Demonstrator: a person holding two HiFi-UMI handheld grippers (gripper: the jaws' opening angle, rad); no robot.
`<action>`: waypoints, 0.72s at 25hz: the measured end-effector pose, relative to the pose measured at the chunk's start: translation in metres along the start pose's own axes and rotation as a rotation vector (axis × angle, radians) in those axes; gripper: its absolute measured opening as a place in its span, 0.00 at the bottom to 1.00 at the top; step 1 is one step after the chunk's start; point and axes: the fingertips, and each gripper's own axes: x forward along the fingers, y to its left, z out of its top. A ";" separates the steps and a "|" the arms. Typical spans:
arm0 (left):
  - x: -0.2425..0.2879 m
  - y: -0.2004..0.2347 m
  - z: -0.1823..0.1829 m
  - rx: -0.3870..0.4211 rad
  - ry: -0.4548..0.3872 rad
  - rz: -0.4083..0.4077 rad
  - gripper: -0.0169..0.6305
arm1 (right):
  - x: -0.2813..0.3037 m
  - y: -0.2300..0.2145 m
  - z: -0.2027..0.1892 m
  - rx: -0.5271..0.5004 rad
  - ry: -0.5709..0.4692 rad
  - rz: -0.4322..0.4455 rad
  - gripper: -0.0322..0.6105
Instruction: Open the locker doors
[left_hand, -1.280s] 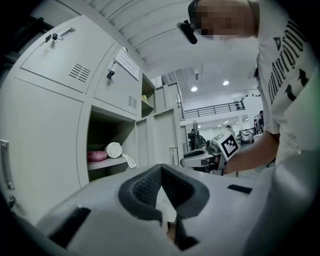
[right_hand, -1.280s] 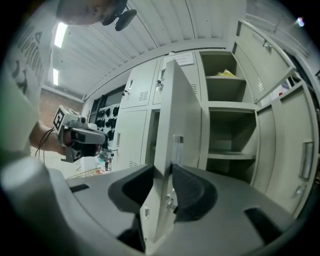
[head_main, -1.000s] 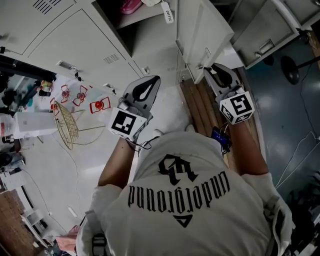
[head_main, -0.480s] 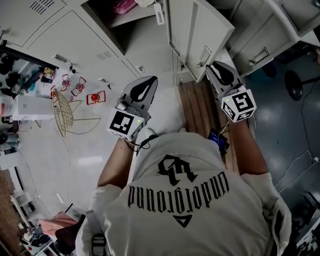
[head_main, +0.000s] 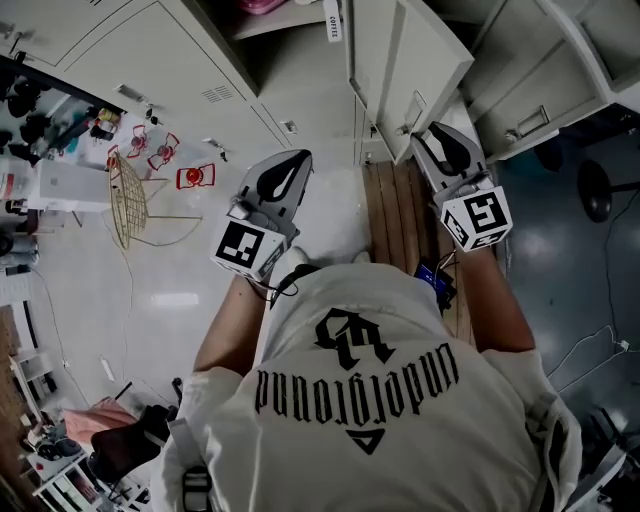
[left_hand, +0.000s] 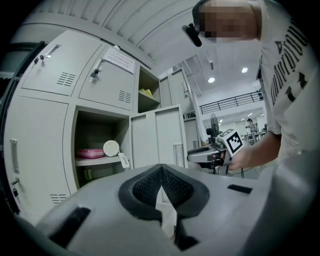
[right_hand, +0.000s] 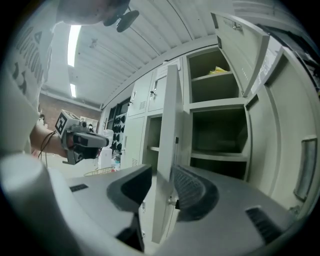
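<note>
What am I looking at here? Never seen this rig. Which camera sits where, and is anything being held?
There is no robot here. A person holds a hand tool with tongs in each hand. The top-down picture comes from a camera on the person's head. The other two cameras ride on the tools and look along their tongs.

The person stands before grey lockers, several with doors already open. The left tongs are shut and empty. They point toward an open compartment with a pink container on its shelf. The right tongs have just been opening. The edge of an open locker door stands between them, and the pads do not seem to press on it.

On the floor lie a wire frame and wooden boards.
</note>
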 end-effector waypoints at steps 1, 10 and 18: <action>-0.004 0.001 0.001 0.000 0.001 0.008 0.04 | -0.002 0.001 0.000 0.002 0.000 -0.003 0.28; -0.062 0.009 -0.002 -0.047 0.023 0.076 0.04 | -0.020 0.048 0.004 -0.083 0.006 0.006 0.33; -0.149 0.028 -0.010 -0.043 0.046 0.114 0.04 | -0.010 0.131 0.011 -0.073 0.005 0.060 0.30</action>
